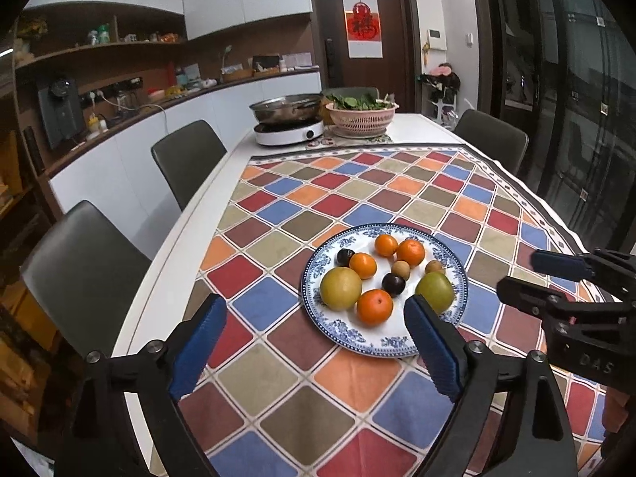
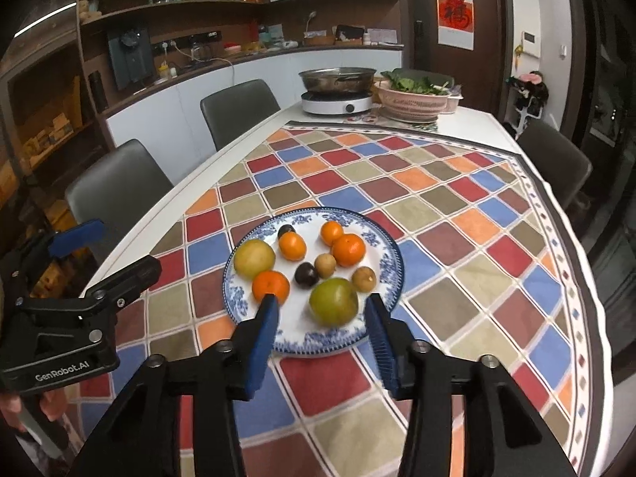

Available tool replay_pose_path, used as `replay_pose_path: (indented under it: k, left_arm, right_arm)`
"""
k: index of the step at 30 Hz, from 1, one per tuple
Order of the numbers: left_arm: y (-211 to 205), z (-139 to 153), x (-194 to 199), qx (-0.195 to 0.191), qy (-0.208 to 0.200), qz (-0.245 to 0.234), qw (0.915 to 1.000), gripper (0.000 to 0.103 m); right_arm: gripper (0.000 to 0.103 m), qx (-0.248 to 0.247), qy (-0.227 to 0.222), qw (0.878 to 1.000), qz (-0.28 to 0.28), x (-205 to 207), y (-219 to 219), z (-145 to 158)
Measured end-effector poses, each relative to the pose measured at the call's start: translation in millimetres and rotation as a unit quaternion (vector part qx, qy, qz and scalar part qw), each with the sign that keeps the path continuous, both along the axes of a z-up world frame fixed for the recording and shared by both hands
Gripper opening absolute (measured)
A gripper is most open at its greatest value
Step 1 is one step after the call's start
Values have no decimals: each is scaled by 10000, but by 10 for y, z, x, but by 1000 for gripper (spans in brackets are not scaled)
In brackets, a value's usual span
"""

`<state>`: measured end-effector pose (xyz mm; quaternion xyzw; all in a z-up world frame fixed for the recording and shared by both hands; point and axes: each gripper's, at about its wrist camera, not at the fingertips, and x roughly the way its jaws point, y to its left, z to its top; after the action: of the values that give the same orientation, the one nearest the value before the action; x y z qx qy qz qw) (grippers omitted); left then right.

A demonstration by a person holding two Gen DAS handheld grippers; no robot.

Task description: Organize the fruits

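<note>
We hold both the left gripper point(image 1: 314, 342) and right gripper point(image 2: 322, 338) with fingers spread, empty, near the plate point(image 2: 387, 274) of fruits point(image 2: 333, 301) on the desk.

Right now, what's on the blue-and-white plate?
The plate holds four oranges, a yellow pear, a green pear, two dark plums and two small tan fruits. The right gripper fingers hide part of the near rim.

Left gripper point(image 1: 314, 314), right gripper point(image 2: 320, 310) agape.
</note>
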<state>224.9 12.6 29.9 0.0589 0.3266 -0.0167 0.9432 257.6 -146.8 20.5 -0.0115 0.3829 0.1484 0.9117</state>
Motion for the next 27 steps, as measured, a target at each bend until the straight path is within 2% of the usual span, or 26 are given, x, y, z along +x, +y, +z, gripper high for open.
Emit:
replay_pose_path:
  k: [12,16,18,27]
  left_arm:
    - [-122,136,-610,-35,-243,-110,9996,102]
    - [-151,163,-814,-2,-303,-130,9995,102]
    - [-161,175,-895,24,-347,-134,9993,103]
    - [-219,279,-1309,126,-608,-223,9978,103]
  right_arm:
    - [72,-51,-394,9988,-284,-723,-206,181]
    - [72,-56,-500,9981,-368,-925,-240,232]
    - [77,-27,-544,9976,-430,-1026,-268,243]
    - [77,97,-685,9965,-460,-1416,-337,274]
